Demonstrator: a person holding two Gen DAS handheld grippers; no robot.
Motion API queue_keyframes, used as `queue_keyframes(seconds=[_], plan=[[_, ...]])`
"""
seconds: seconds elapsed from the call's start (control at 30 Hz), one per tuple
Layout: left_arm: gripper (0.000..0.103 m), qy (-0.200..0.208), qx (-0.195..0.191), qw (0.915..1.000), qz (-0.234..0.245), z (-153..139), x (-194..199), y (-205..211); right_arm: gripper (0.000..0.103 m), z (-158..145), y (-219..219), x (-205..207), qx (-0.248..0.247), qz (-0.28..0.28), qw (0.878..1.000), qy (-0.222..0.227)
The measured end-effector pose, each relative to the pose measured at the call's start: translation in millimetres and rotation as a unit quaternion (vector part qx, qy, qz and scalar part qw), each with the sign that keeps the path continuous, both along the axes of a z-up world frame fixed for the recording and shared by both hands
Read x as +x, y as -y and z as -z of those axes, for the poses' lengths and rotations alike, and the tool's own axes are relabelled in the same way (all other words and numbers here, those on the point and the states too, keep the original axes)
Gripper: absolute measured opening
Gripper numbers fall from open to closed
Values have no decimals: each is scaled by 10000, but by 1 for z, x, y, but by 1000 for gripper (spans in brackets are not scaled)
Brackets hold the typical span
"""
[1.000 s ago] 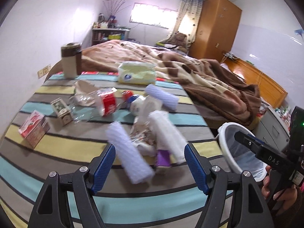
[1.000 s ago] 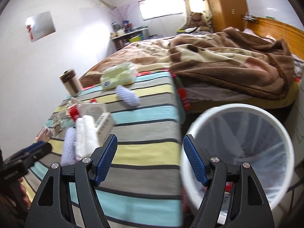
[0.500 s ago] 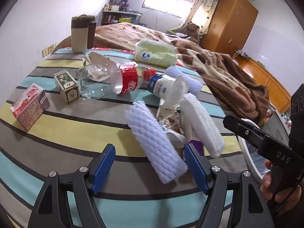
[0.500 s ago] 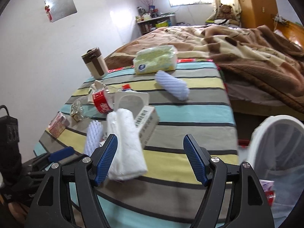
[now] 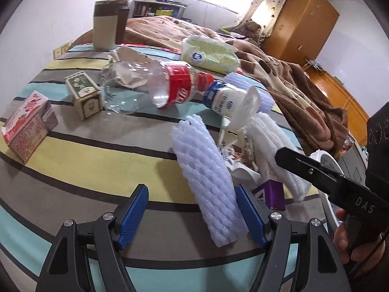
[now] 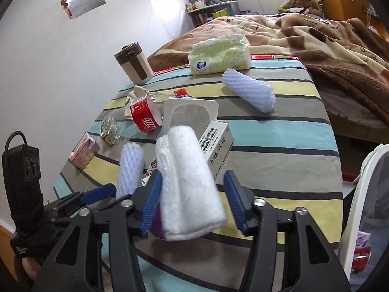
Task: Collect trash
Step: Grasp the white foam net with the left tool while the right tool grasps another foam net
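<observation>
On the striped tablecloth (image 5: 97, 160) lies a pile of trash. A lavender foam net (image 5: 206, 177) rests between the jaws of my left gripper (image 5: 192, 216), close against the right pad and far from the left one; the gripper is open. My right gripper (image 6: 193, 200) straddles a white foam roll (image 6: 189, 182). Its jaws are closing: the left pad is at the roll, while a small gap shows at the right pad. Behind lie a crushed red-label bottle (image 5: 145, 85), a small white bottle (image 5: 223, 97), a barcoded box (image 6: 216, 146) and a clear tray (image 6: 192, 114).
A white lined bin (image 6: 364, 206) stands off the table's right edge. Two small cartons (image 5: 83, 95) (image 5: 26, 124) sit at the left. A tissue pack (image 6: 218, 53), a brown mug (image 6: 133, 63) and another lavender net (image 6: 248, 90) lie further back, before the bed.
The right gripper swung left from the bin to the white roll and its jaws narrowed around it. The left gripper dropped and closed in on the lavender net.
</observation>
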State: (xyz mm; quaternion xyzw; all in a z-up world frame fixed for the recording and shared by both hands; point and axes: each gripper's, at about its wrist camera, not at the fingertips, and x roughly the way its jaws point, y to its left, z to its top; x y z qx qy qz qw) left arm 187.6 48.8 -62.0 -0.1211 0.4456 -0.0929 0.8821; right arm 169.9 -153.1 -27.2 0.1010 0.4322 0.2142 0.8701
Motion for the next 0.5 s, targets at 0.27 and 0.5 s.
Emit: queue_keyframes(seconds=[0.27,0.5], plan=[[61,-87,64,9999,-117,2,9,-3,25,2,4,-3,154,57,9999,3],[36,-107,103,9997,-197,3,16,0,21,1,10,-5,163,240,9995,81]])
